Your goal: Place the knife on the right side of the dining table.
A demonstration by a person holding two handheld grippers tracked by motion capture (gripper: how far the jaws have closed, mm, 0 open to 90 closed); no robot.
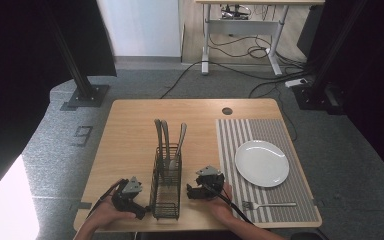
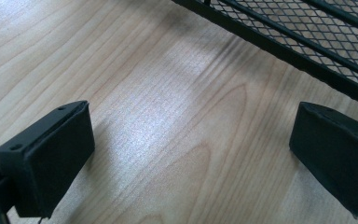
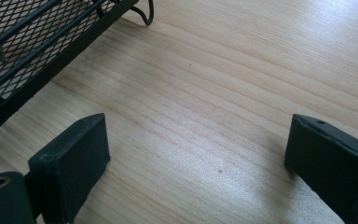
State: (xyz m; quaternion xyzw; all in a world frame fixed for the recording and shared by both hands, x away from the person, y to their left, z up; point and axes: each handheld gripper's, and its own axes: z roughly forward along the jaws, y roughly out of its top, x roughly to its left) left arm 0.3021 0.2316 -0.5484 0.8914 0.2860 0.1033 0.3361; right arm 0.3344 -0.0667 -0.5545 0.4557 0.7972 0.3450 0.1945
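While resting on light wooden table point(image 1: 130, 130), left gripper point(image 1: 141, 211) & right gripper point(image 1: 190, 192) both gape wide, empty, at 9 & 3 o'clock of black wire-mesh cutlery caddy point(image 1: 166, 185); white round plate point(image 1: 261, 163) further at 3.

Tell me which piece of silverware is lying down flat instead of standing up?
The silver metal fork on the grey striped placemat, in front of the round white plate. The other three utensils stand upright in the black wire-mesh caddy.
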